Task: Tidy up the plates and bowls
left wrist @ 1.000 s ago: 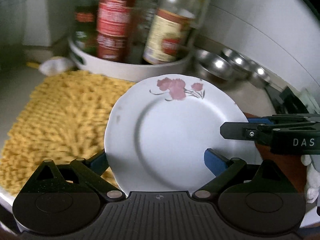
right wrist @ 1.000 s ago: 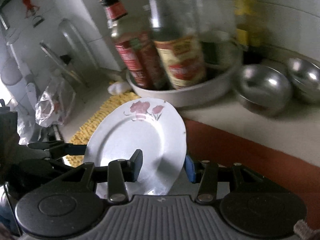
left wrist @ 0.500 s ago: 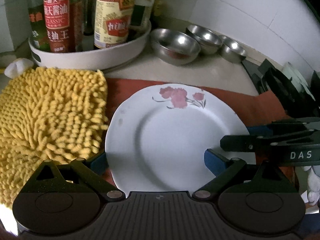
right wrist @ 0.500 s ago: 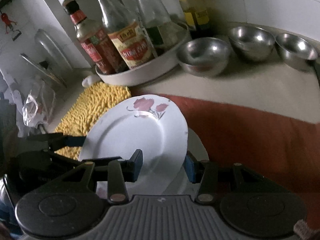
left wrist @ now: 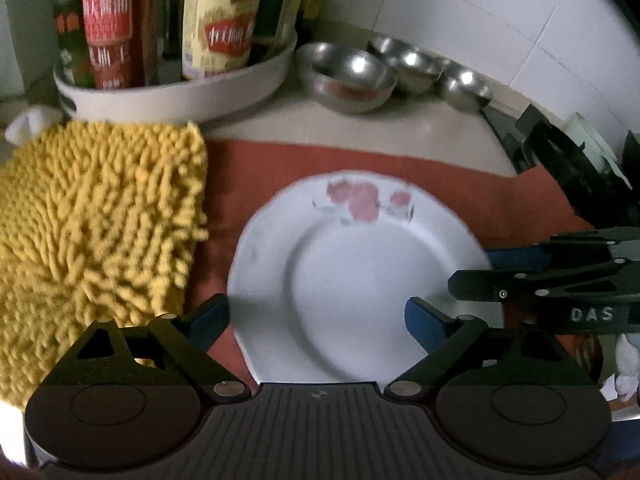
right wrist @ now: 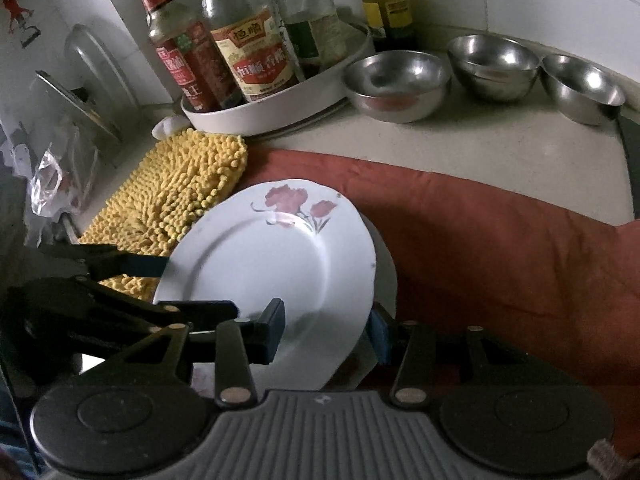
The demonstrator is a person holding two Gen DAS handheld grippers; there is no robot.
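Observation:
A white plate with a red flower (left wrist: 352,276) hangs tilted just above the red cloth (left wrist: 460,184), held from both sides. My left gripper (left wrist: 316,316) is shut on its near-left rim, with one pad over the face and one at the edge. My right gripper (right wrist: 326,330) is shut on the opposite rim; in the left wrist view it (left wrist: 480,268) comes in from the right. In the right wrist view the rim of a second white plate (right wrist: 386,276) shows beneath the flowered plate (right wrist: 272,264). Three steel bowls (right wrist: 396,80) (right wrist: 496,64) (right wrist: 580,88) stand in a row along the tiled wall.
A white round tray of sauce bottles (right wrist: 280,104) stands at the back left. A yellow shaggy mat (left wrist: 96,220) lies left of the red cloth. A black dish rack (left wrist: 580,168) is at the right, and pot lids and a plastic bag (right wrist: 52,176) at the far left.
Both grippers carried the plate from over the yellow mat in front of the bottles rightward and down to above the red cloth. The grip stayed the same; the last half second shows little motion.

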